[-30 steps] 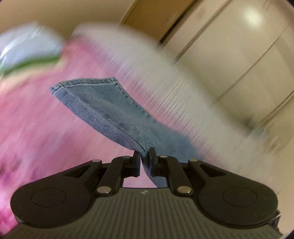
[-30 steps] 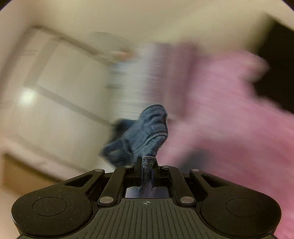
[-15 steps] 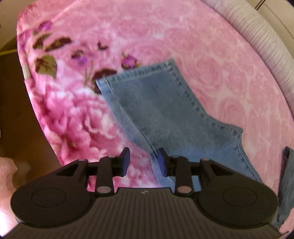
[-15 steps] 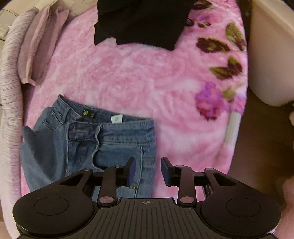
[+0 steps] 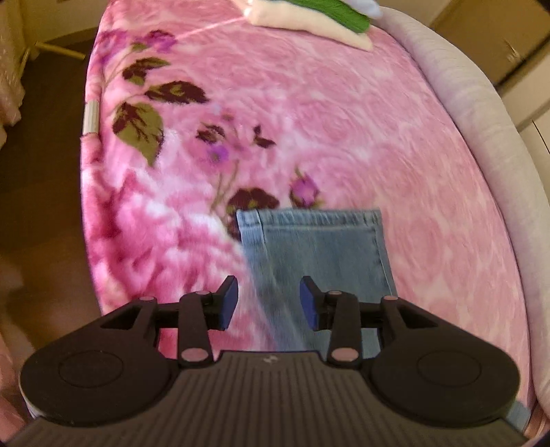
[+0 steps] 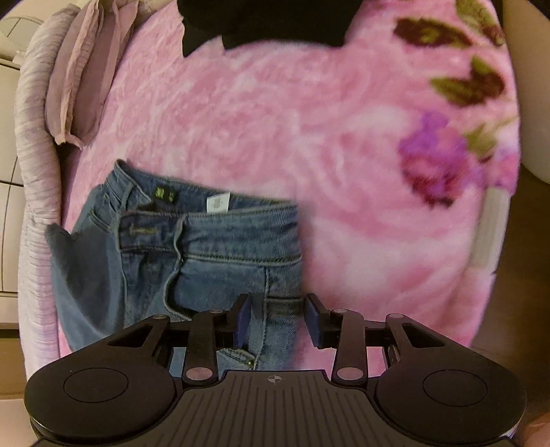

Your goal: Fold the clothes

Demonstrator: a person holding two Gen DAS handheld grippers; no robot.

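Note:
A pair of blue jeans lies flat on a pink flowered blanket. In the left wrist view a jeans leg with its hem runs up from under my left gripper. Those jaws are opening and hover over the leg's left edge with nothing pinched between them. In the right wrist view the jeans waistband, with its labels and open fly, lies below centre left. My right gripper stands open just over the waist's right side, and its pads press on nothing.
A black garment lies at the far end of the blanket. A mauve folded cloth rests by the ribbed lilac bed edge. A cream and green folded stack sits far off. Brown floor borders the bed.
A second ago both grippers were shut on the jeans and held them up in the air. Both have since let go, opened and come down over the jeans, which now lie on the blanket.

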